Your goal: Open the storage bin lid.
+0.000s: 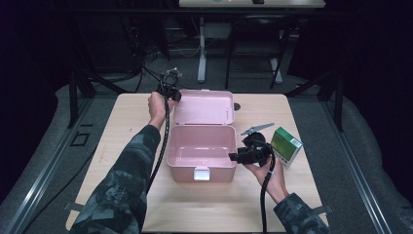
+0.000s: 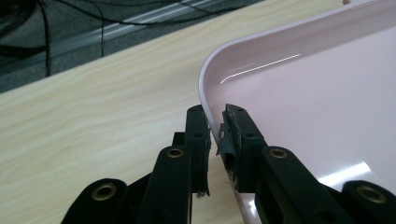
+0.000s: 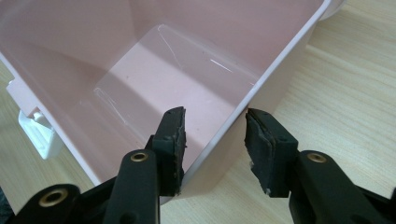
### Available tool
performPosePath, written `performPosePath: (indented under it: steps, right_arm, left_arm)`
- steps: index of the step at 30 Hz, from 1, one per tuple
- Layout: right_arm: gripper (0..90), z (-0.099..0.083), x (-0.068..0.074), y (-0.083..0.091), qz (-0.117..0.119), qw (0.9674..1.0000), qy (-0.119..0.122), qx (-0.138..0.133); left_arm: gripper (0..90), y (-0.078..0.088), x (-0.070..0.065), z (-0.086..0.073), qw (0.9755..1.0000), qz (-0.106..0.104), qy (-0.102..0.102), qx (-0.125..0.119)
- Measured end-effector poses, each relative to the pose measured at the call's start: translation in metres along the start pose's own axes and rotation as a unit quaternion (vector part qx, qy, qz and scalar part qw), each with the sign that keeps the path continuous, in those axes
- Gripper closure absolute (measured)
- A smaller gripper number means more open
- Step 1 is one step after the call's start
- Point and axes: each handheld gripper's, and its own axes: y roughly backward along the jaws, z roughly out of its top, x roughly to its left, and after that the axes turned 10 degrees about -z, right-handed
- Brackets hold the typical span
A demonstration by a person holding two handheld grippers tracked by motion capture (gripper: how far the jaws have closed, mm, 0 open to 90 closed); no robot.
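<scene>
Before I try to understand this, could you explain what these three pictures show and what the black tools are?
A person sits at a wooden table and holds a hand tool with two black fingers in each hand. One picture looks down from above; the other two come from small cameras riding on each tool.

On the table stands an open pink box, its lid laid back. A green carton stands to its right.

The left gripper is closed on the lid's edge. The right gripper straddles the box's side wall: one finger inside against it, the other outside with a gap, so it does not look clamped.
</scene>
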Motion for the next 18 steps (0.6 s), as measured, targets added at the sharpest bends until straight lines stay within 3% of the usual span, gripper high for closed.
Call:
performPosePath:
  steps: [8, 11, 13, 18]
  right_arm:
    - [58.0, 0.0001, 0.0009, 0.0001, -0.004, 1.0, -0.002, 0.004]
    - [58.1, 0.0001, 0.0011, -0.0001, -0.005, 1.0, -0.003, 0.003]
    - [58.0, 0.0003, 0.0019, -0.0002, -0.008, 0.9999, -0.006, 0.005]
    - [57.6, 0.0002, 0.0017, -0.0012, -0.009, 0.9999, -0.005, 0.007]
  left_arm:
    - [78.8, -0.0085, 0.0011, -0.002, 0.9998, 0.0, 0.007, 0.016]
    - [76.8, -0.0094, 0.0002, -0.0032, 0.9998, 0.005, -0.004, 0.019]
    - [72.2, -0.0087, 0.0014, -0.0039, 0.9998, -0.001, 0.0, 0.018]
    - [47.1, -0.0002, 0.0021, -0.0027, 0.9999, -0.004, -0.005, 0.013]
